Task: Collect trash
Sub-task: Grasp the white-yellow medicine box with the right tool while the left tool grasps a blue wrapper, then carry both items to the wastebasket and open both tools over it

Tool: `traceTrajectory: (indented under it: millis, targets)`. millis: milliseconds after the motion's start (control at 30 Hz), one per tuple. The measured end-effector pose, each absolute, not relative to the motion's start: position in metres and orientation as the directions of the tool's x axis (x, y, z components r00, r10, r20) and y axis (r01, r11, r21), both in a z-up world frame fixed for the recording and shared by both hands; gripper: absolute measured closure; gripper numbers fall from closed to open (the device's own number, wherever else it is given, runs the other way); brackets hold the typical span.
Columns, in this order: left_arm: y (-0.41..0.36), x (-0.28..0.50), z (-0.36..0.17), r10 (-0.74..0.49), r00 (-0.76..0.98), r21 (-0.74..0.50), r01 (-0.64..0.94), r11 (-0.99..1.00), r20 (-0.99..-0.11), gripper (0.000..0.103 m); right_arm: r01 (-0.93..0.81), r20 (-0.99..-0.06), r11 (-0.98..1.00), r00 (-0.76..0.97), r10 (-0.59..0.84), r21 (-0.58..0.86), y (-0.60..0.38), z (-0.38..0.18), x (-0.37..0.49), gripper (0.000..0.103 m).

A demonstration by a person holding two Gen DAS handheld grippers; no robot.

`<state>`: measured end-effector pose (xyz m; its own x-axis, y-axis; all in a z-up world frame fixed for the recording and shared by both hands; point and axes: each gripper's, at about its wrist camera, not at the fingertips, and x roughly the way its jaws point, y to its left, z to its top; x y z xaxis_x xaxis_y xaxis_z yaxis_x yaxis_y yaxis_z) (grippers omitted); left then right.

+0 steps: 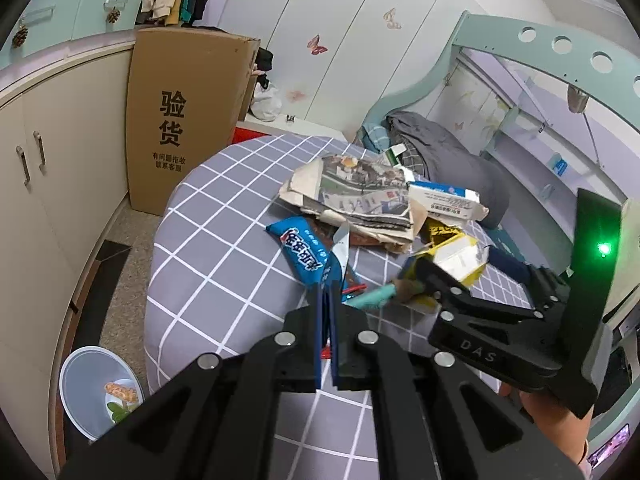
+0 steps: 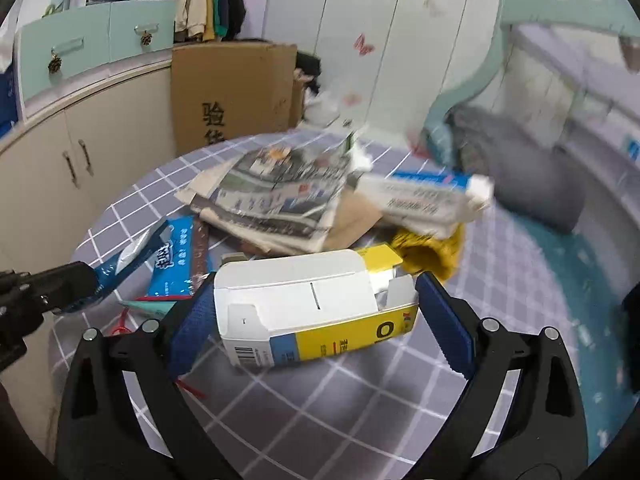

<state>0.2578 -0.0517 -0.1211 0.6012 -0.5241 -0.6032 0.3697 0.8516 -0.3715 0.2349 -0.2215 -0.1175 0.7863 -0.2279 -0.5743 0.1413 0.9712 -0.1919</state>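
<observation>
Trash lies on a bed with a grey checked sheet [image 1: 224, 240]. My left gripper [image 1: 329, 292] is shut on the corner of a blue snack wrapper [image 1: 306, 250], which also shows in the right wrist view [image 2: 172, 256]. My right gripper [image 2: 316, 300] is closed around a yellow and white carton [image 2: 316, 304] and holds it just above the sheet; the carton shows in the left wrist view [image 1: 452, 258]. Behind lie a folded newspaper [image 1: 360, 192] and a white and blue box [image 1: 444, 200]. A small teal wrapper [image 1: 370, 298] lies between the grippers.
A white trash bin [image 1: 96, 392] with some wrappers stands on the floor at the bed's left. A tall cardboard box [image 1: 184, 116] leans by beige cabinets [image 1: 36, 184]. A grey pillow and bedding [image 1: 448, 152] lie at the far right under a teal bed frame.
</observation>
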Motion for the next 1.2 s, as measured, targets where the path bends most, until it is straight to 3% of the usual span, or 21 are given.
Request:
traceTrajectory:
  millis: [400, 833, 1200]
  targets:
    - [-0.041, 0.243, -0.104, -0.552, 0.619, -0.405, 0.377, 0.833, -0.559, 0.100, 0.253, -0.311, 0.797, 0.823, -0.476, -0.549, -0.181, -0.088, 0.222, 0.010]
    - [-0.021, 0.244, -0.085, -0.560, 0.651, -0.437, 0.363, 0.823, -0.512, 0.100, 0.433, -0.114, 0.669, 0.784, -0.610, -0.603, -0.174, -0.044, 0.227, 0.010]
    - [0.024, 0.251, -0.082, -0.527, 0.695, -0.466, 0.302, 0.832, -0.489, 0.100, 0.224, -0.254, 0.828, 0.882, -0.396, -0.514, -0.103, -0.048, 0.235, 0.010]
